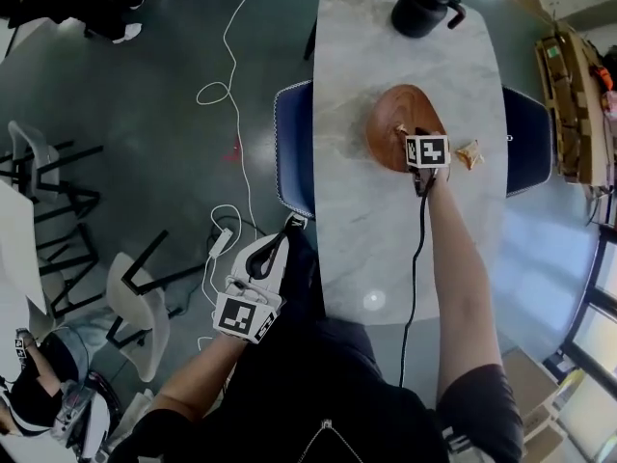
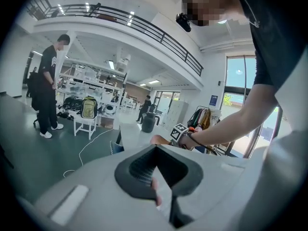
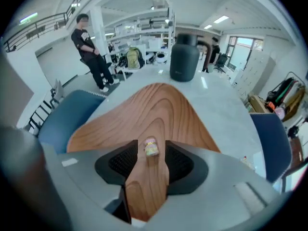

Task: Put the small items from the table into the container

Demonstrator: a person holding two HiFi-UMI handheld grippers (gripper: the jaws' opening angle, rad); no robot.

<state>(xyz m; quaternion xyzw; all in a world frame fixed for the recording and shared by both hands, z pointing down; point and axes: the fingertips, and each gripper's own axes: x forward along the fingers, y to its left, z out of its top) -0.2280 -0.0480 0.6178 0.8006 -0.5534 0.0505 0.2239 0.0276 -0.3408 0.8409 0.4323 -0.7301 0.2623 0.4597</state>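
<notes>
a small wrapped sweet [image 3: 151,148] lies on the wooden container [image 3: 159,105], in the gap between the right gripper [image 3: 151,155] jaws, which stand apart with neither pad pressing it. in the head view another small piece [image 1: 401,130] sits in the container, and a wrapped item [image 1: 469,154] rests on the marble table [image 1: 366,249] just right of it. a black jug [image 1: 424,8] stands at the far end. the left gripper [image 1: 265,263] is off the table's near left edge, jaws drawn together, empty.
</notes>
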